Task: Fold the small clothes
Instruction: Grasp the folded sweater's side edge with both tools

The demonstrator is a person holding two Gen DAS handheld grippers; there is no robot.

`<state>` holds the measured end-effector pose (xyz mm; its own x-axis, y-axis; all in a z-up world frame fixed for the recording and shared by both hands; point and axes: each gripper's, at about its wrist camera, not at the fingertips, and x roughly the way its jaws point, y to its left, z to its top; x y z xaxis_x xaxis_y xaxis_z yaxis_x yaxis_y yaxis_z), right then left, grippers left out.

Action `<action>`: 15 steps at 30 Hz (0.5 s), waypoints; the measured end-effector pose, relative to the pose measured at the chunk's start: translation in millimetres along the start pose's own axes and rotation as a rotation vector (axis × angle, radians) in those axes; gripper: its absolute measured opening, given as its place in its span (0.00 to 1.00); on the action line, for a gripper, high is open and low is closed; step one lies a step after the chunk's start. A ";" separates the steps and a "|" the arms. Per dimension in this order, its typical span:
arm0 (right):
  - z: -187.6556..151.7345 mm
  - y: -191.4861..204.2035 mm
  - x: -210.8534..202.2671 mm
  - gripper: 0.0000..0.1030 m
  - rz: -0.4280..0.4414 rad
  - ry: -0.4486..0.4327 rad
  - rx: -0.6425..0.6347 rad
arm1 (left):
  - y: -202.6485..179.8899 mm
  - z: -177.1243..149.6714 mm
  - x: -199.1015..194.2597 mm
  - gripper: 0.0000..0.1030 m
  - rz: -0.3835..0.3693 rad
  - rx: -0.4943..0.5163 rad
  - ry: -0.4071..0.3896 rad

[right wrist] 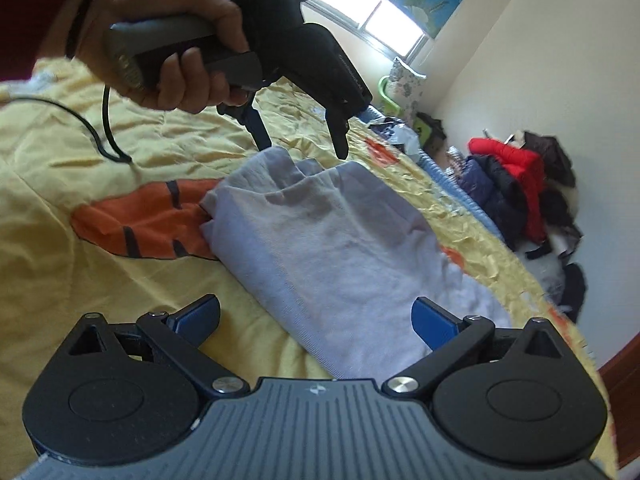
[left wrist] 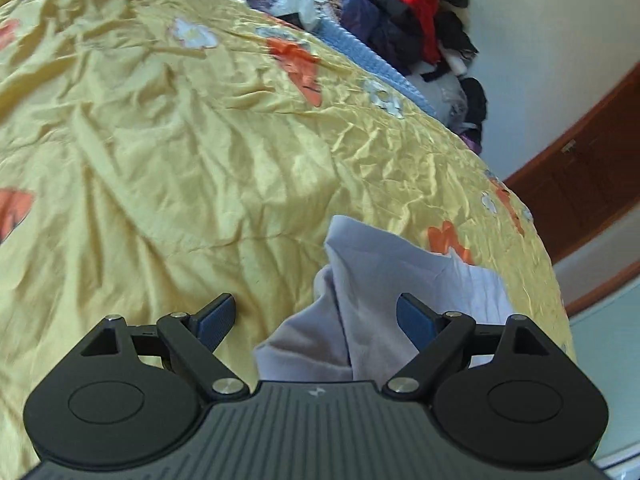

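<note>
a pale lavender garment [right wrist: 340,240] is seen lying partly folded on a bed covered by a crumpled yellow quilt [left wrist: 180,140] printed with orange shapes, near the quilt's edge. the left hand-held gripper [right wrist: 304,148], held in a person's hand [right wrist: 176,52], is poised just above the garment's far, bunched end, its jaws spread wide with nothing between them; in the left wrist view the same left hand-held gripper [left wrist: 316,320] is shown open over the cloth. the right hand-held gripper [right wrist: 316,320] is likewise open, its blue pads [right wrist: 434,320] standing to either side of the garment's near ribbed edge without pressing on it. the fabric is judged to be a thin, soft knit: light, limp, and likely to sag or slide over the smooth quilt when lifted. a hold is best taken at the corners or along the ribbed hem, where layers are thicker and can be pinched together. a pile of dark and red clothes [left wrist: 404,12] is heaped against the wall, well apart.
</note>
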<state>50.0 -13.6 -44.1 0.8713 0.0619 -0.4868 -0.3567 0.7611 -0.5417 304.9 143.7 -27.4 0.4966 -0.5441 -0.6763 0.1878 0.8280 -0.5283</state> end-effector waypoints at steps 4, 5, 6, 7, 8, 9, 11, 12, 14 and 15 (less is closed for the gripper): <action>3.4 10.2 2.4 0.98 -0.048 -0.020 -0.025 | -8.1 6.4 13.4 0.86 -0.056 0.071 0.040; 4.5 13.0 3.0 0.98 -0.055 -0.025 -0.035 | -10.8 6.6 16.5 0.86 -0.067 0.081 0.050; 5.4 15.5 4.3 0.96 -0.060 -0.031 -0.045 | -13.7 6.4 19.6 0.86 -0.076 0.091 0.057; 6.7 18.0 5.3 0.86 -0.062 -0.039 -0.057 | -16.3 6.0 22.5 0.86 -0.083 0.101 0.063; 7.8 21.2 7.0 0.78 -0.071 -0.040 -0.059 | -18.9 5.5 25.6 0.86 -0.098 0.110 0.071; 8.9 23.8 8.9 0.64 -0.061 -0.040 -0.067 | -21.5 4.9 28.7 0.85 -0.111 0.120 0.079; 12.2 28.9 12.4 0.54 -0.059 -0.047 -0.090 | -27.1 3.7 34.4 0.85 -0.090 0.147 0.083; 13.5 31.1 14.5 0.50 -0.062 -0.049 -0.108 | -29.8 3.1 35.3 0.84 -0.081 0.163 0.077; 15.8 34.3 17.0 0.41 -0.056 -0.049 -0.131 | -33.3 2.1 36.5 0.84 -0.072 0.177 0.077; 16.5 35.2 17.2 0.36 -0.048 -0.048 -0.137 | -34.5 1.3 36.4 0.74 -0.064 0.187 0.076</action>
<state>58.0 24.9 -60.2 0.9026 0.0606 -0.4262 -0.3536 0.6689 -0.6539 317.6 95.5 -33.1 0.4148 -0.5990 -0.6849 0.3742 0.7984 -0.4717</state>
